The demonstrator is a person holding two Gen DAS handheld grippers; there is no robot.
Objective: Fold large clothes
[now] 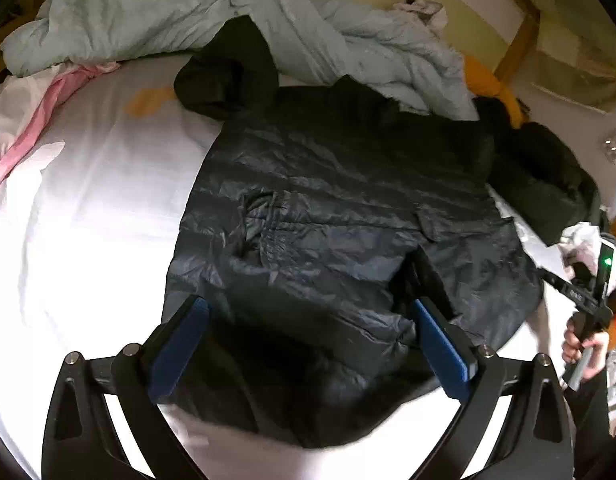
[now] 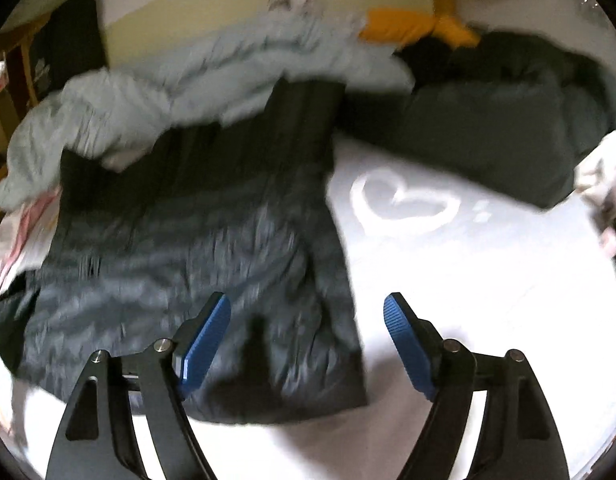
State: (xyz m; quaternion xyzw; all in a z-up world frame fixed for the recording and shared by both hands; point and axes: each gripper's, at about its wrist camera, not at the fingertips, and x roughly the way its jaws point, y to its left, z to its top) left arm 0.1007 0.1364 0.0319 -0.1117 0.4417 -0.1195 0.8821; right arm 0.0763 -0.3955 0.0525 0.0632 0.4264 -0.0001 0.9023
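A dark quilted jacket (image 1: 327,220) lies spread on the white bed sheet (image 1: 88,240), under the left gripper (image 1: 308,312) and right gripper (image 2: 308,320), both gaping and empty. Only the right wrist view, though blurred, shows a heart print (image 2: 403,204) on the sheet and what seems another dark garment (image 2: 487,128); only the left shows a hand (image 1: 583,352) on the right tool's handle.

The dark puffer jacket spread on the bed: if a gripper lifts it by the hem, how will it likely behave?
The dark puffer jacket probably goes floppy and drapes, since it lies creased on the white sheet. Its shiny shell looks slippery, so a shallow pinch may slide off. The quilted padding suggests it is light for its bulk.
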